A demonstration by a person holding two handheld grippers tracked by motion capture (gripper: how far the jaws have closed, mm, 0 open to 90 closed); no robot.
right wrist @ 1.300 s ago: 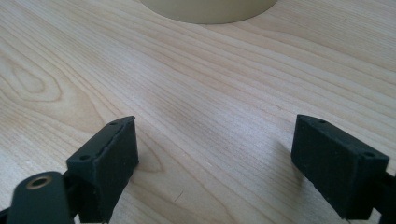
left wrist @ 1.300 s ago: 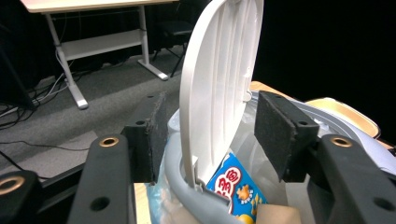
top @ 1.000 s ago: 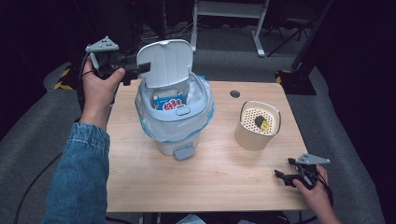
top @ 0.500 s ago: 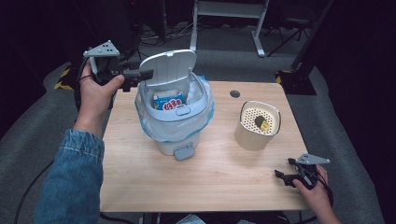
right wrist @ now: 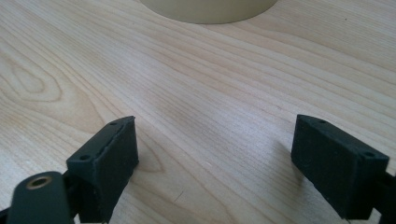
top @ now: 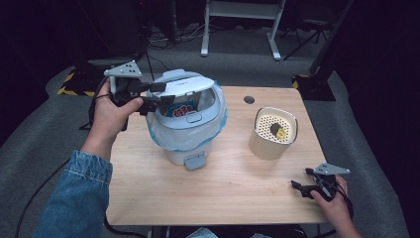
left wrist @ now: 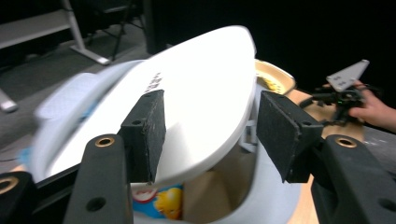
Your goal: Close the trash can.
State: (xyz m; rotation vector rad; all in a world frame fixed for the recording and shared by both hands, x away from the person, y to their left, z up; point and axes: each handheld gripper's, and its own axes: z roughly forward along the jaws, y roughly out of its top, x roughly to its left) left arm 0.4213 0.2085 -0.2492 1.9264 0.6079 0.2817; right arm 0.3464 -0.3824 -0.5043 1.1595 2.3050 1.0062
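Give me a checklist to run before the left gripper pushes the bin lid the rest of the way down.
1. Left gripper at the lid: ok, jaws open at the lid's edge.
2. Lid partly lowered over the bin: ok, tilted, not yet shut.
3. Bin opening free of anything sticking up: cannot tell; a colourful packet lies inside, its height unclear.
4. Bag liner folded over the rim: ok.
5. Right gripper out of the way: ok, open, low over the table, near the right front corner.
6. Beige container apart from the bin: ok.
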